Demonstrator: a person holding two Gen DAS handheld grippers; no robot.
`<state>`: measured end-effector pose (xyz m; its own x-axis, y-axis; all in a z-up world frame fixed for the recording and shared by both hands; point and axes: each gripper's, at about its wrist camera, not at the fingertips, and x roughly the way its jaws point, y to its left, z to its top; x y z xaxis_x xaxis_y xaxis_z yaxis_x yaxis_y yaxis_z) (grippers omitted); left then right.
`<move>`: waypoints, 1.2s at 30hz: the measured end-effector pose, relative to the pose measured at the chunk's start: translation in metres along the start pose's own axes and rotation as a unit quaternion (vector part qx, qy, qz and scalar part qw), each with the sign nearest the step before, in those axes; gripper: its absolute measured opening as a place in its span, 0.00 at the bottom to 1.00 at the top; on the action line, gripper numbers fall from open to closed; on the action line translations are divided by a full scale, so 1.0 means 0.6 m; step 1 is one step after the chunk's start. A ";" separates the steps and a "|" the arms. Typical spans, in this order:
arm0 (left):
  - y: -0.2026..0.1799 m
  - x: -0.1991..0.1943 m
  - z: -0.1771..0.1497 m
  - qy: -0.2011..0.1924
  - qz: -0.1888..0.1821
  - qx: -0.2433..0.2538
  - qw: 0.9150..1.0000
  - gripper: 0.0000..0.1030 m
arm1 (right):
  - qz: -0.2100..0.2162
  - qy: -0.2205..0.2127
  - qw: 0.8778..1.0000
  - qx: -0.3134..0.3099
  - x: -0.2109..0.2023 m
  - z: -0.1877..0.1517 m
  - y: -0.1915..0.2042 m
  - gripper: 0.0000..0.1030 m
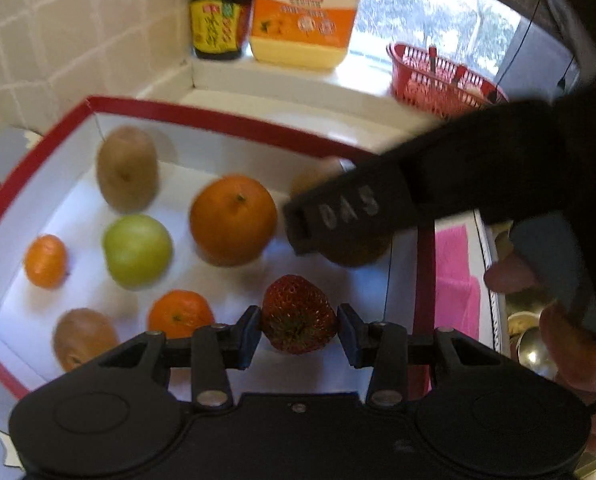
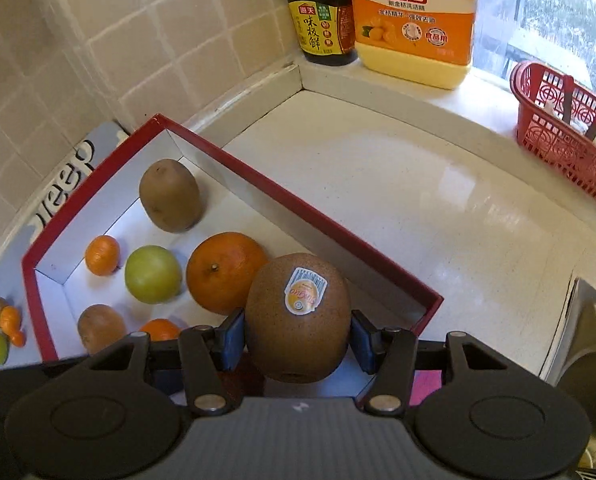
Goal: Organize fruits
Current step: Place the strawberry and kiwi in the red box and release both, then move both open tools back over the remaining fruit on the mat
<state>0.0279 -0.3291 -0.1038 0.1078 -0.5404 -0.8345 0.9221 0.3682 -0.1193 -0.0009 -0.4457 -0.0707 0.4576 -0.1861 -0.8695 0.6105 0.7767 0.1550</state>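
Observation:
My left gripper point(image 1: 300, 332) is shut on a red strawberry point(image 1: 298, 314), held just above the white floor of a red-rimmed box point(image 1: 225, 122). Inside the box lie a large orange point(image 1: 233, 220), a green apple point(image 1: 137, 252), two mandarins point(image 1: 179, 314) and two kiwis point(image 1: 125, 168). My right gripper point(image 2: 298, 338) is shut on a brown kiwi with a sticker point(image 2: 298, 316), over the box's point(image 2: 298, 208) near right part. In the left wrist view the right gripper's black body point(image 1: 346, 216) reaches in from the right, beside the large orange.
A dark sauce bottle point(image 2: 324, 20) and an orange-and-yellow detergent jug point(image 2: 416, 24) stand on the sill in the tiled corner. A red basket point(image 2: 566, 132) sits at the far right. A metal sink point(image 2: 586, 352) lies to the right of the box, and small fruit pieces point(image 2: 1, 332) to its left.

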 end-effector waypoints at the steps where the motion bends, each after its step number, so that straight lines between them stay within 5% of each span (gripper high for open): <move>1: -0.003 0.008 0.000 0.006 -0.003 -0.002 1.000 0.48 | -0.001 0.003 1.000 -0.002 0.004 0.002 0.000 0.54; 10: 0.011 0.015 -0.008 0.003 -0.021 -0.025 0.999 0.53 | -0.034 0.029 0.997 -0.056 0.031 0.007 0.023 0.54; 12: 0.016 0.009 -0.010 -0.005 -0.022 -0.025 0.999 0.70 | -0.040 0.034 0.997 -0.062 0.034 0.008 0.026 0.54; 15: 0.025 -0.025 -0.016 -0.032 -0.041 -0.026 0.998 0.76 | -0.021 0.057 0.997 -0.048 0.026 0.019 0.016 0.54; 20: 0.066 -0.123 -0.045 -0.093 -0.054 -0.046 0.993 0.78 | 0.015 0.005 1.000 0.014 -0.057 0.043 -0.024 0.69; 24: 0.104 -0.197 -0.102 -0.130 -0.033 -0.090 0.987 0.78 | 0.013 -0.031 0.999 0.026 -0.115 0.054 -0.021 0.69; 29: 0.165 -0.270 -0.193 -0.139 0.033 -0.163 0.976 0.78 | 0.072 -0.037 0.997 -0.006 -0.136 0.060 0.068 0.70; 36: 0.312 -0.391 -0.287 -0.165 0.139 -0.267 0.939 0.78 | 0.158 -0.011 0.981 -0.111 -0.106 0.051 0.281 0.61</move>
<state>0.1114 -0.0035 -0.0231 0.5082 -0.5392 -0.6716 0.5320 0.8098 -0.2475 0.0929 -0.3213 0.0254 0.6159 0.0740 -0.7843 0.2811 0.9094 0.3065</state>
